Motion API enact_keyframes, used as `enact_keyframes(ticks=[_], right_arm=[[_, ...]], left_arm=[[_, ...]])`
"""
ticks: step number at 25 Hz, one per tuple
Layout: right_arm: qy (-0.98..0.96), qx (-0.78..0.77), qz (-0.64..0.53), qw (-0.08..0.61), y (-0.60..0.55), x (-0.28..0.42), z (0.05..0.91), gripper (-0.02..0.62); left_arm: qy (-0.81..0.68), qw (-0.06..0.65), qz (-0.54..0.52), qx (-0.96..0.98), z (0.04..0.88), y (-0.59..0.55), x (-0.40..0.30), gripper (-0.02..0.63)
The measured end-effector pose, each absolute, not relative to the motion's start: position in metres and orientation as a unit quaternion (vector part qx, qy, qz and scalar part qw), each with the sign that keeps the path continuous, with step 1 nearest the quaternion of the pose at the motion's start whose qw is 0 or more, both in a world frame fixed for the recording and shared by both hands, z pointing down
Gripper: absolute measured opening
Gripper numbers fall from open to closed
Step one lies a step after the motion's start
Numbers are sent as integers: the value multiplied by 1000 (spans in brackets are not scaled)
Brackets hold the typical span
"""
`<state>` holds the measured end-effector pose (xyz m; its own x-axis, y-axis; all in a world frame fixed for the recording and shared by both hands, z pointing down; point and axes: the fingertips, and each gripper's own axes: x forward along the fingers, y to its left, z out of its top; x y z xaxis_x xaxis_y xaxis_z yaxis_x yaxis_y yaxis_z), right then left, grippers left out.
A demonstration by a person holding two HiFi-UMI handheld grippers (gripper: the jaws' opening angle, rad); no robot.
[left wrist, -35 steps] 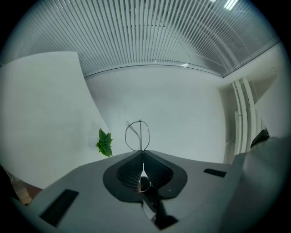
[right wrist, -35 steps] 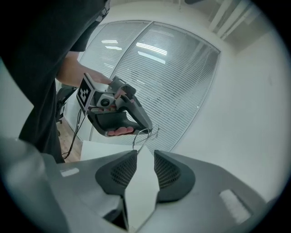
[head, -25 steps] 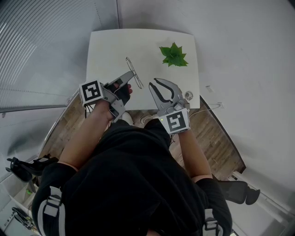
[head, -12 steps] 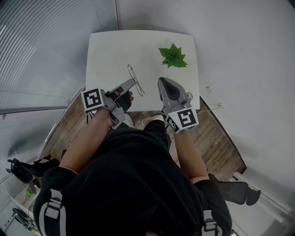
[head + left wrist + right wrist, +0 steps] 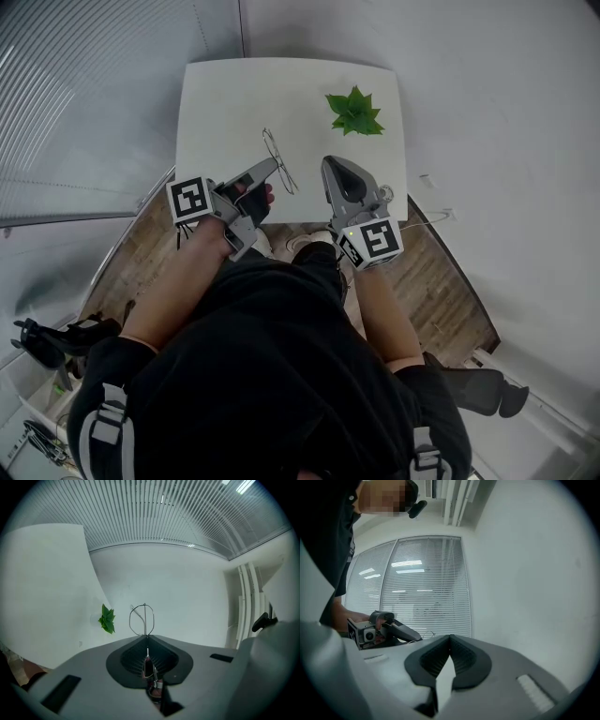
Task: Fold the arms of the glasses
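Observation:
Thin wire-framed glasses (image 5: 279, 161) hang just over the near part of the white table (image 5: 225, 103). My left gripper (image 5: 272, 168) is shut on the glasses, pinching the thin wire at its jaw tips. In the left gripper view one round lens rim (image 5: 142, 619) stands up beyond the closed left gripper (image 5: 146, 637). My right gripper (image 5: 328, 165) sits a short way to the right of the glasses, shut and holding nothing. The right gripper view shows the right gripper (image 5: 450, 637) with its pads together and the left gripper (image 5: 386, 629) off to its left.
A small green leafy plant (image 5: 353, 112) (image 5: 107, 618) sits on the table's far right part. The table's near edge (image 5: 291, 222) lies just under both grippers. Window blinds (image 5: 422, 583) fill the left side of the room.
The right gripper's jaws, open a second ago, have shut on nothing and the gripper has rolled. The left gripper still holds the glasses, shifted slightly.

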<state>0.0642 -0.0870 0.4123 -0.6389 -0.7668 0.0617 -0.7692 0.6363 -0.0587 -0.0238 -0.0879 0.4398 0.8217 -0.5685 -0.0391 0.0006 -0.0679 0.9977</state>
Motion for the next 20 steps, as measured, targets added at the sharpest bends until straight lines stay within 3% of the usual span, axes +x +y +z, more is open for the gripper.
enact_keyframes(ticks=[20], right_arm=[[-904, 426, 39, 18, -85, 63, 413, 12]], left_arm=[[-199, 650, -217, 700, 440, -88, -24, 12]])
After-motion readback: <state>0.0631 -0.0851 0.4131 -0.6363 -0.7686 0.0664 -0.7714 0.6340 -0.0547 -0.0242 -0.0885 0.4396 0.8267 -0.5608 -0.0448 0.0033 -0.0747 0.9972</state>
